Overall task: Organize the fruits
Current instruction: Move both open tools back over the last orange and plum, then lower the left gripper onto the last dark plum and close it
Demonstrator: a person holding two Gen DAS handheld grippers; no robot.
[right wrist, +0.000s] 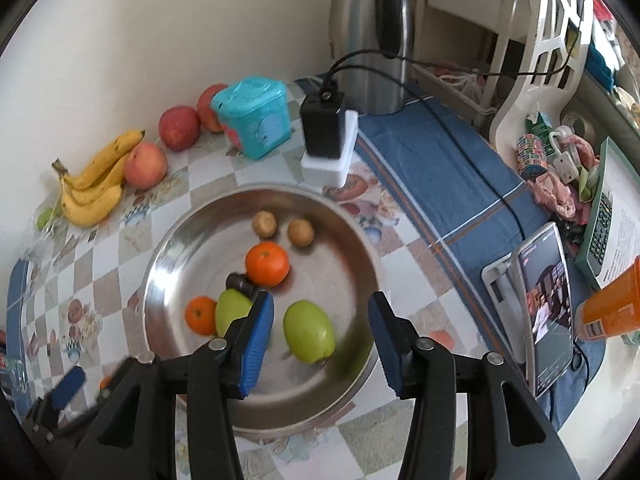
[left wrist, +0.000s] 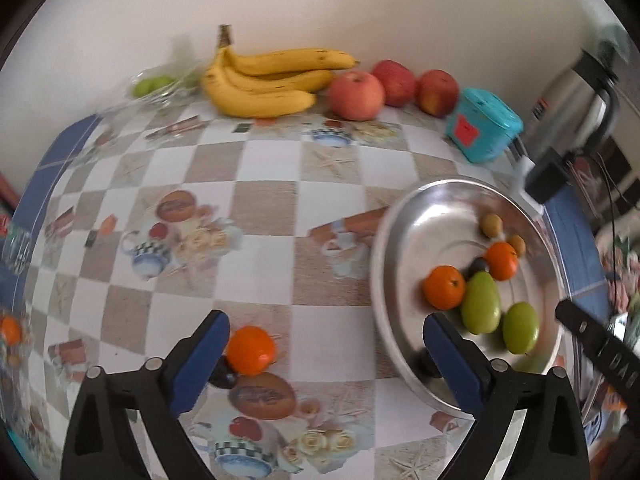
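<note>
- Hanging over the checkered surface [left wrist: 280,168], the left claw [left wrist: 326,354] stands spread wide with nothing pressed between its blue pads [left wrist: 200,364].
- A loose orange [left wrist: 251,350] lies on the cloth just beside the left pad, with a small dark fruit [left wrist: 224,376] touching it at the pad's edge.
- The steel plate [right wrist: 192,236] sits to the right of that claw and holds two more oranges [right wrist: 267,263], two green fruits [right wrist: 309,332], two small brown ones [right wrist: 264,224] and a dark piece [right wrist: 239,282].
- The right claw [right wrist: 322,340] hovers above the plate, released; one green fruit lies below the gap, clear of both pads.
- Along the wall rest a bunch of bananas [left wrist: 268,80], three red apples [left wrist: 356,96] and a teal box [left wrist: 484,124].
- A steel kettle [right wrist: 368,36] stands beyond the plate, behind a black block [right wrist: 322,126] set on a white one.
</note>
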